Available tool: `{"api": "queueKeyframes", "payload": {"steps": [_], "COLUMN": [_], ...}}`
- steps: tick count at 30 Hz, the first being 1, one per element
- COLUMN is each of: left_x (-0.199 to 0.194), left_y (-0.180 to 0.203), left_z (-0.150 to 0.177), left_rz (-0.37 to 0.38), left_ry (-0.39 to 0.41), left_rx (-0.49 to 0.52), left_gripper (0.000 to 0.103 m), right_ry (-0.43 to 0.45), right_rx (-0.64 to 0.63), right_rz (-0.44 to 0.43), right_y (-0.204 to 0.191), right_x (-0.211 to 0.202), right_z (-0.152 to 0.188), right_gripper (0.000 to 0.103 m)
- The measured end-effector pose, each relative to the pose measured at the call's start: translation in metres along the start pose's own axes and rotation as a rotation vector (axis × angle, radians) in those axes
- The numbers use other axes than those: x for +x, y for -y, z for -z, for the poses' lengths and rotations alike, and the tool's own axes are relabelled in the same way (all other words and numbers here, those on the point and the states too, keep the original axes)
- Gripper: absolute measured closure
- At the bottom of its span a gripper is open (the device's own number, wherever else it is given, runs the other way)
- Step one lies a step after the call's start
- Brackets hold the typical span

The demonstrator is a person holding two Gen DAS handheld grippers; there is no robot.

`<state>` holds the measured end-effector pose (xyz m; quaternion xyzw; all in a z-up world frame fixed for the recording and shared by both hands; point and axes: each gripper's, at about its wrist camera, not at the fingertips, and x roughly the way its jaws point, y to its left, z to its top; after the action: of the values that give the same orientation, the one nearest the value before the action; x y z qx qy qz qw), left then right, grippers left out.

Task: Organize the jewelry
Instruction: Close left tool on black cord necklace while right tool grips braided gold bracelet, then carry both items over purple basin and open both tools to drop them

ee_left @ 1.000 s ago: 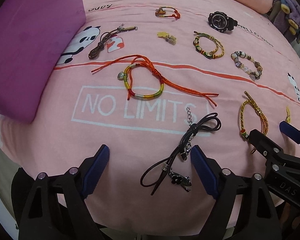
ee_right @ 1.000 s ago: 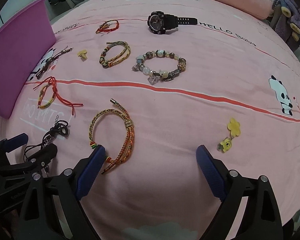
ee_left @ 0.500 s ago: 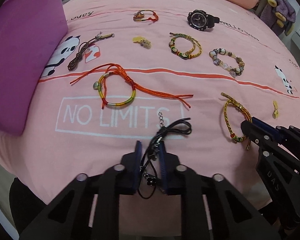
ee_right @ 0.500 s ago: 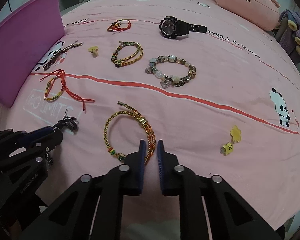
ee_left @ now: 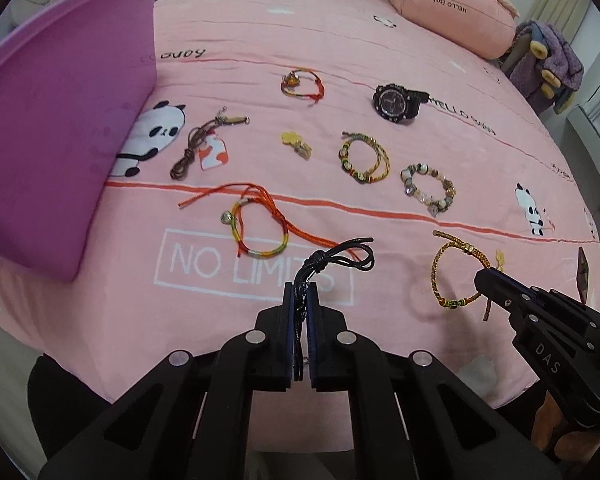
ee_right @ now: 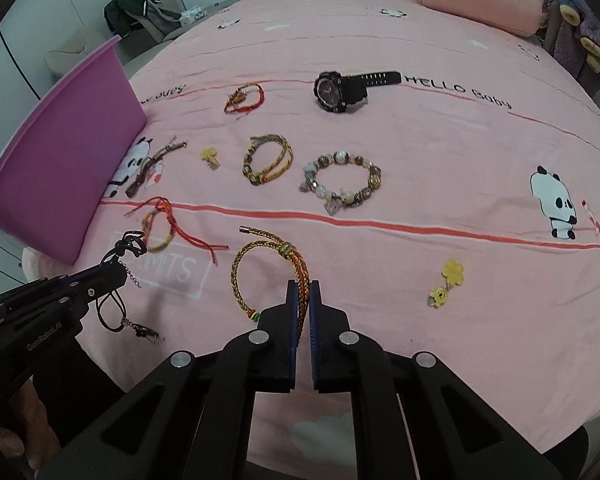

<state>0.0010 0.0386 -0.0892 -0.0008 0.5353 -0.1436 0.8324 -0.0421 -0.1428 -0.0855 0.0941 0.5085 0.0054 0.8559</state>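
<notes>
My left gripper (ee_left: pixel 301 292) is shut on a black cord necklace (ee_left: pixel 340 258) and holds it above the pink bedspread; its loose end hangs down in the right wrist view (ee_right: pixel 118 312). My right gripper (ee_right: pixel 303 290) is shut on a gold braided bracelet (ee_right: pixel 260 264), which also shows in the left wrist view (ee_left: pixel 446 276). A purple box (ee_left: pixel 56 132) stands at the left. Other jewelry lies spread on the bed: a multicolour bracelet with orange cords (ee_left: pixel 260 224), a beaded bracelet (ee_right: pixel 342 182), a green-gold braided bracelet (ee_right: pixel 268 160) and a black watch (ee_right: pixel 340 88).
A brown cord necklace (ee_left: pixel 198 142), a small red bracelet (ee_left: pixel 302 84), a yellow charm (ee_left: pixel 298 144) and a yellow bear charm (ee_right: pixel 446 284) lie on the bed. A pink pillow (ee_left: pixel 452 12) sits at the far right. The bed's edge is close below the grippers.
Both grippers went from open to shut, the left on the black cord necklace and the right on the gold bracelet. Both have since lifted their pieces off the bedspread.
</notes>
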Motion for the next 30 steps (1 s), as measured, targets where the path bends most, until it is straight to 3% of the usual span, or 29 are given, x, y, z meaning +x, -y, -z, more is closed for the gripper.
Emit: {"api": "queueKeyframes", "payload": {"steps": [12,17,21,30], "left_x": [-0.097,-0.141,-0.155,-0.153], "left_y": [-0.028,-0.062,-0.102,-0.198], "left_z": [-0.054,-0.083,-0.100,-0.114], "left_rz": [-0.038,-0.080,-0.152,-0.269], "left_ry": [0.166,0.278,0.318,0.287], "left_rx": [0.014,-0.013,-0.063,-0.200], "left_gripper": [0.097,0.097,0.097,0.097], "right_ry": [0.189,0.255,0.294,0.200], "right_rx": [-0.096,-0.161,-0.234,-0.320], "right_rz": [-0.135,-0.234,-0.302,-0.411], "right_y": [-0.066,-0.117,-0.167,-0.264], "right_x": [-0.079,-0.098,-0.101,-0.063], "right_z": [-0.075,-0.116,-0.143,-0.175], "right_gripper": [0.098,0.098,0.098,0.098]}}
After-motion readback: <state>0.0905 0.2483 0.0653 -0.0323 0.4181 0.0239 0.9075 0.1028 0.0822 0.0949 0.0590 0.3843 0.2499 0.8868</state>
